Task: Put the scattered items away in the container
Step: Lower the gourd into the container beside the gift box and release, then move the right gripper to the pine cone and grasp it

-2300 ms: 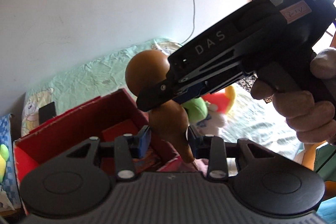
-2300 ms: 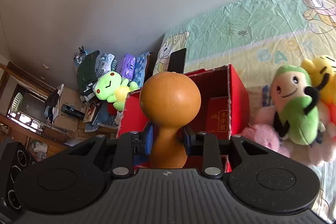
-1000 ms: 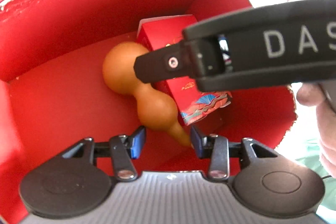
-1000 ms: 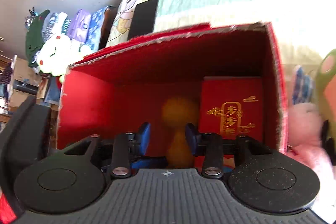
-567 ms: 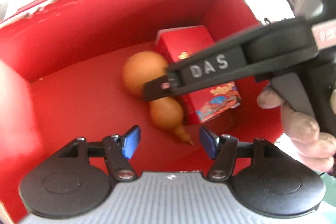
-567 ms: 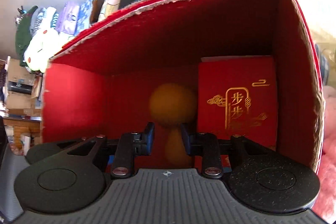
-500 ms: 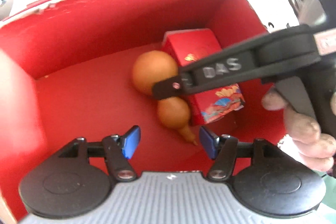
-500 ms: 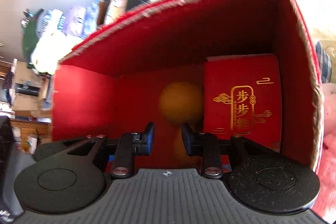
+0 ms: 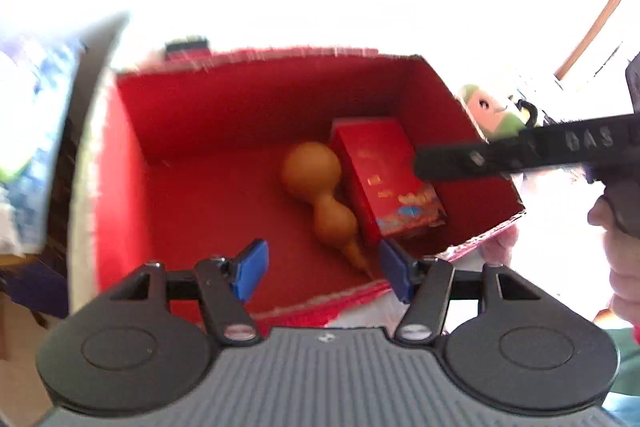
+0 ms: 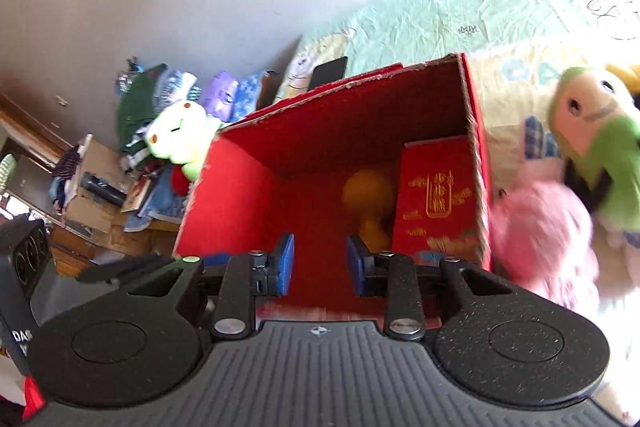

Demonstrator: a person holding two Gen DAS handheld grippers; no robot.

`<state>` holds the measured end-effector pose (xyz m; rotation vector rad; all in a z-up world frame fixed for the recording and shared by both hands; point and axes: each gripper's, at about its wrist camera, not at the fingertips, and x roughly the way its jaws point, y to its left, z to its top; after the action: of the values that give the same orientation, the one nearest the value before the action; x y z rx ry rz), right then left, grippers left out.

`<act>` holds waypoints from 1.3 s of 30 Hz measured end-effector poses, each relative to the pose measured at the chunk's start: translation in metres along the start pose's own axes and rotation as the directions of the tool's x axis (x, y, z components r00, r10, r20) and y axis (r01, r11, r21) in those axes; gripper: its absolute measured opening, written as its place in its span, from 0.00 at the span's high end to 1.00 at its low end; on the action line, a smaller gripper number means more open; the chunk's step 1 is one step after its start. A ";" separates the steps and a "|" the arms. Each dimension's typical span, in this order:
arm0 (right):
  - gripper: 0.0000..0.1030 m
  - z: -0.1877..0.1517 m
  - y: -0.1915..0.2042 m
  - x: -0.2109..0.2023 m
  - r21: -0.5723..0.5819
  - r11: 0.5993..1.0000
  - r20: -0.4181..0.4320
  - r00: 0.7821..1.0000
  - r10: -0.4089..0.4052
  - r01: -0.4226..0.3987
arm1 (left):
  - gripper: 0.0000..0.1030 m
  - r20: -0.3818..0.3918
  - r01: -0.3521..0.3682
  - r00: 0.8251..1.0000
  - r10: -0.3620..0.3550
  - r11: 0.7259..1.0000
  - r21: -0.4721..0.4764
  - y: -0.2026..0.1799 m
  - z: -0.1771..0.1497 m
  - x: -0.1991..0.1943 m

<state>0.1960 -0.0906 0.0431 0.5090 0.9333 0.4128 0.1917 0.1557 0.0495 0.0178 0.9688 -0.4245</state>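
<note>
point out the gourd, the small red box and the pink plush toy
gourd (image 9: 310,171), left wrist view, on its big round bulb
small red box (image 9: 384,167), left wrist view, top face
pink plush toy (image 10: 544,227), right wrist view, fluffy middle

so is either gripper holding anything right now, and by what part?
Nothing held. The left gripper and right gripper both stand open and empty; the gourd lies on the floor of the red box, beside the small red carton.
</note>
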 end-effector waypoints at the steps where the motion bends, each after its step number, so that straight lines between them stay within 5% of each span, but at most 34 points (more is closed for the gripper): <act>1: 0.69 -0.005 0.000 -0.002 -0.002 1.000 0.008 1.000 0.012 -0.012 | 0.40 0.024 -0.025 0.999 0.025 1.000 0.013 -0.007 -0.004 -0.008; 8: 0.68 -0.038 -0.011 -0.019 -0.026 0.998 0.023 0.998 0.054 -0.053 | 0.40 0.118 -0.033 0.993 0.024 0.997 0.076 -0.052 -0.026 -0.043; 12: 0.68 -0.064 -0.023 -0.006 -0.056 0.997 -0.034 0.998 -0.058 0.056 | 0.40 0.081 0.040 0.996 -0.045 0.997 0.066 -0.078 -0.050 -0.027; 21: 0.57 -0.082 -0.057 0.016 0.101 0.994 -0.146 0.989 -0.026 0.041 | 0.41 -0.017 0.003 1.000 -0.001 0.990 0.141 -0.118 -0.110 0.036; 25: 0.56 -0.082 -0.054 0.028 0.126 0.992 -0.168 0.986 0.015 0.006 | 0.41 -0.044 -0.046 0.998 0.051 0.992 0.117 -0.117 -0.116 0.055; 32: 0.48 -0.088 -0.058 0.054 0.144 0.989 -0.209 0.978 0.012 0.019 | 0.49 -0.067 -0.050 0.996 0.057 0.994 0.096 -0.113 -0.114 0.075; 39: 0.50 -0.090 -0.067 0.054 0.135 0.991 -0.241 0.970 0.013 0.021 | 0.50 -0.098 -0.019 0.995 0.030 0.994 0.110 -0.113 -0.110 0.085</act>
<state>0.1574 -0.0945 -0.0750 0.5905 1.2040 0.4149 0.1050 0.0450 -0.0618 0.1511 1.0412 -0.4568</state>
